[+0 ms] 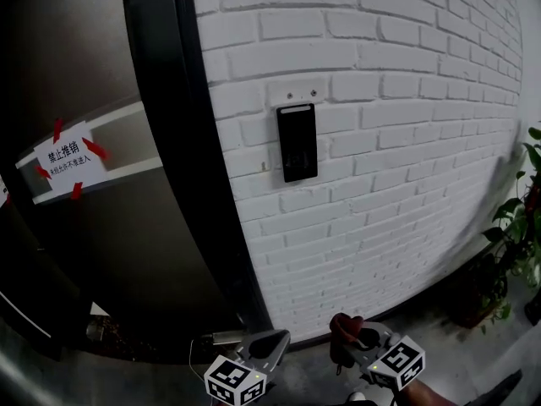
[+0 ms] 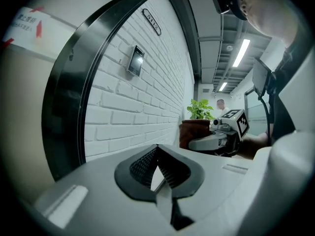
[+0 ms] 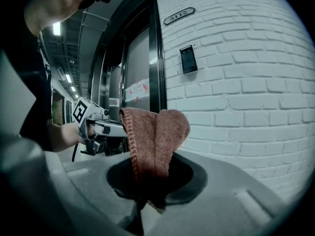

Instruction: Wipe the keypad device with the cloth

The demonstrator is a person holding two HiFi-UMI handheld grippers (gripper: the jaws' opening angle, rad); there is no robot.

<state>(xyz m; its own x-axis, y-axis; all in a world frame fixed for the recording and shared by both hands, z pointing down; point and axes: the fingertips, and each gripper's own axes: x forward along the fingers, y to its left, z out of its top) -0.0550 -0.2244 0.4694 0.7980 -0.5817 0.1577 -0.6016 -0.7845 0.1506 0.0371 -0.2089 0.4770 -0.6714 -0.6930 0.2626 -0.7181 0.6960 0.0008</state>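
Observation:
A black keypad device (image 1: 297, 142) hangs on the white brick wall (image 1: 397, 125), well above both grippers. It also shows small as the keypad device (image 2: 135, 61) in the left gripper view and the keypad device (image 3: 188, 59) in the right gripper view. My right gripper (image 1: 359, 342) is shut on a reddish-brown cloth (image 3: 153, 141), which stands folded up out of its jaws; the cloth (image 1: 345, 328) is at the bottom of the head view. My left gripper (image 1: 266, 345) sits beside it, shut with nothing between its jaws.
A dark curved door frame (image 1: 173, 142) and a metal door with a taped paper notice (image 1: 69, 159) stand left of the keypad. A potted plant (image 1: 516, 235) is at the right edge. The floor lies below the grippers.

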